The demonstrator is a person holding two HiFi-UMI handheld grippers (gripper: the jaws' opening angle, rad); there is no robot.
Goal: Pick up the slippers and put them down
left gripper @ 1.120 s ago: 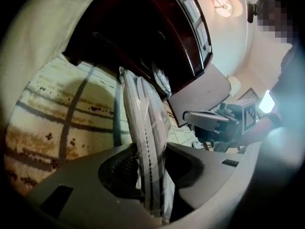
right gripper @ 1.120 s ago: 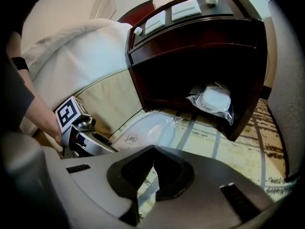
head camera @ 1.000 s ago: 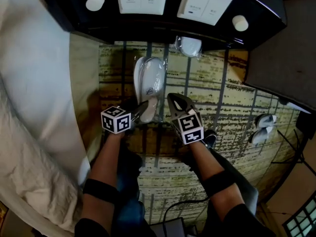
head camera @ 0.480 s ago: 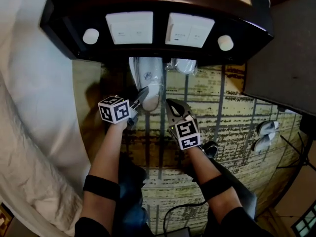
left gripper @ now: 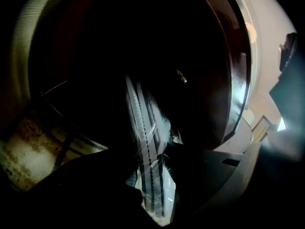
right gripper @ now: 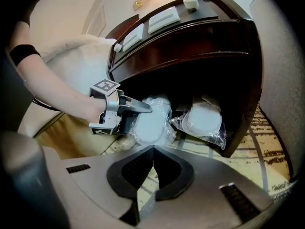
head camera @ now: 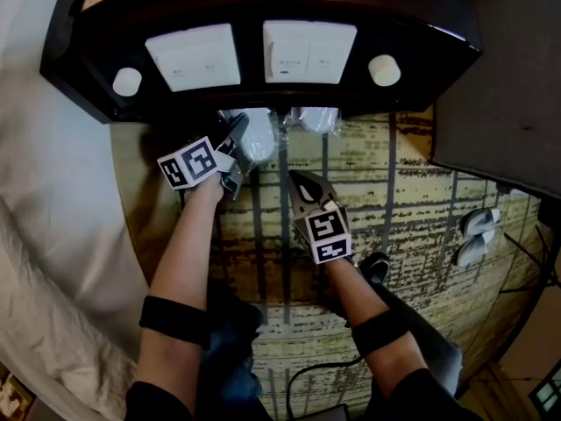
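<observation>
My left gripper (head camera: 238, 140) is shut on a plastic-wrapped pair of white slippers (head camera: 257, 139) and holds it at the dark opening under the nightstand (head camera: 263, 7). The right gripper view shows the same pack (right gripper: 152, 123) pinched edge-on by the left gripper (right gripper: 143, 108), just above the carpet. In the left gripper view the wrapped soles (left gripper: 147, 142) run between the jaws into the dark recess. A second wrapped pair (head camera: 317, 117) (right gripper: 205, 118) leans inside the recess to the right. My right gripper (head camera: 302, 182) (right gripper: 151, 151) is shut and empty, over the carpet short of the nightstand.
White bedding (head camera: 53, 235) fills the left side, close to my left arm. The patterned carpet (head camera: 412, 200) spreads to the right, where another pale pair of slippers (head camera: 478, 235) lies. A dark shoe (head camera: 375, 266) is beside my right forearm. Switch panels (head camera: 308, 53) sit on the nightstand.
My left gripper has carried the wrapped slippers away from me across the carpet to the nightstand's underside. The right gripper followed a short way, still shut.
</observation>
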